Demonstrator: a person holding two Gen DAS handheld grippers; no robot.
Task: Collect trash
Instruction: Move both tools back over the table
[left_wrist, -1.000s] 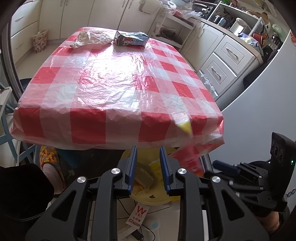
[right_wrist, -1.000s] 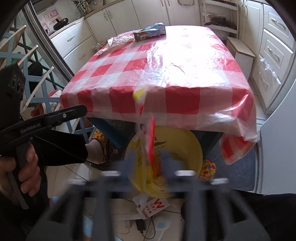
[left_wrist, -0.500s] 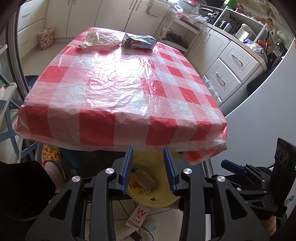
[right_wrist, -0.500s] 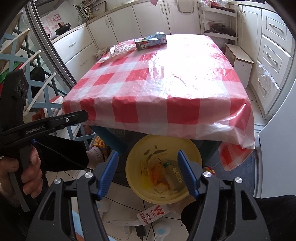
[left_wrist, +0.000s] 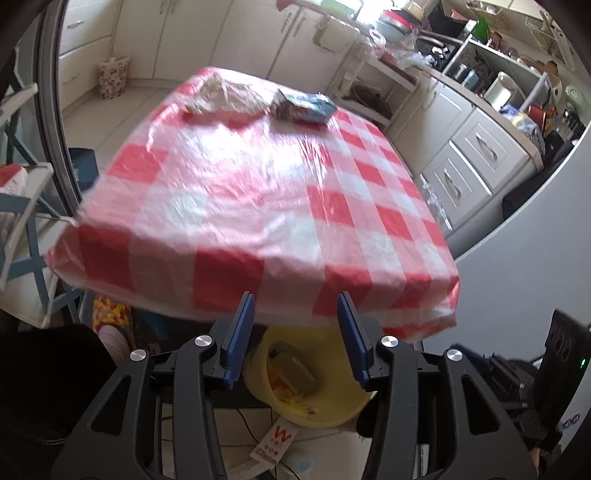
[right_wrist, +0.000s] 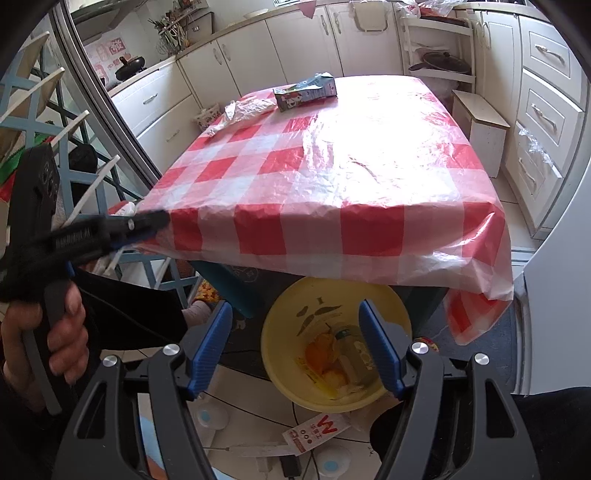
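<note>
Both tongs, left gripper (left_wrist: 295, 332) and right gripper (right_wrist: 295, 345), are opening empty, risking missing the crumpled clear plastic wrapper (right_wrist: 249, 109) and blue milk carton (right_wrist: 306, 90) lying far away at the frame's top.

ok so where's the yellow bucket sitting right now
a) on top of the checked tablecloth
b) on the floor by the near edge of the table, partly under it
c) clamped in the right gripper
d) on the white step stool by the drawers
b: the yellow bucket stands on the floor below the near edge of the table, trash inside it, and the right gripper hangs open above it, holding nothing.
</note>
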